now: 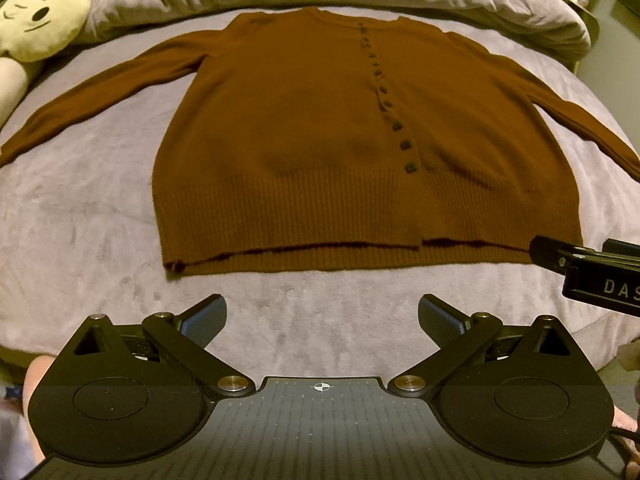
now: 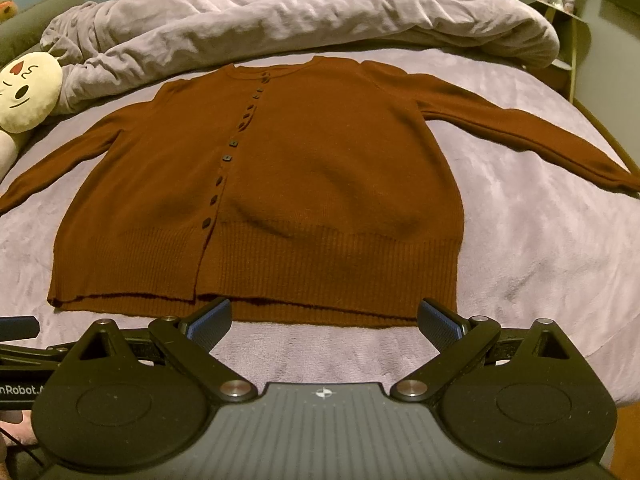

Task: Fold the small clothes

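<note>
A brown buttoned cardigan (image 1: 312,128) lies flat, front up, on a lilac bed cover (image 1: 88,216), sleeves spread out to both sides; it also shows in the right wrist view (image 2: 320,184). My left gripper (image 1: 322,320) is open and empty, a little short of the hem, over bare cover. My right gripper (image 2: 324,322) is open and empty, its fingertips at the hem's near edge. The right gripper's body (image 1: 592,272) shows at the right edge of the left wrist view, beside the hem's right corner.
A bunched lilac duvet (image 2: 304,16) lies across the far side of the bed. A cream plush toy (image 1: 40,20) rests at the far left, also in the right wrist view (image 2: 28,92). A bedside stand (image 2: 564,24) is at the far right.
</note>
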{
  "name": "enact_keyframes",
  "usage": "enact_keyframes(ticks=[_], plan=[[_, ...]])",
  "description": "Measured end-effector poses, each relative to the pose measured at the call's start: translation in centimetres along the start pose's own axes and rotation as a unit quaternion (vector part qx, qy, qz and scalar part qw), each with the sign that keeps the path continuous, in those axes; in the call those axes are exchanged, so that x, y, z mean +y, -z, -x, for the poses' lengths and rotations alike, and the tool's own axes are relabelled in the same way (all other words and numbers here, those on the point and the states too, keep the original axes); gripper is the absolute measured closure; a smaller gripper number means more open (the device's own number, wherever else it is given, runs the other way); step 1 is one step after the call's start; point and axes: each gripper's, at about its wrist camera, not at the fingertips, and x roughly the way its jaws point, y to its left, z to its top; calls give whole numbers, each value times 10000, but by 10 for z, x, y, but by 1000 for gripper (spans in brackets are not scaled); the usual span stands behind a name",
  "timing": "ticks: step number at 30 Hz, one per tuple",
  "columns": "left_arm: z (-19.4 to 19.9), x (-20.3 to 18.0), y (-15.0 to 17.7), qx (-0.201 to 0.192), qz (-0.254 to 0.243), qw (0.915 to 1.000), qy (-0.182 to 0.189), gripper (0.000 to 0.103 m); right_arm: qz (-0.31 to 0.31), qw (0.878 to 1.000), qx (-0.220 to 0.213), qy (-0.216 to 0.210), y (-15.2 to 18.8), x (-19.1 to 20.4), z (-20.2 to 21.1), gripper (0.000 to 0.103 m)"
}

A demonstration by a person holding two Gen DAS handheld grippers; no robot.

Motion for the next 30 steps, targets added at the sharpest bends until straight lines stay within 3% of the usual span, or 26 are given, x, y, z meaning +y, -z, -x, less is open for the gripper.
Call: enact_keyframes(ticks=[30], plan=[[-5,-1,-2,81,40,10000,9,0,-72,9999,-42,-79,2,-4,-2,4]])
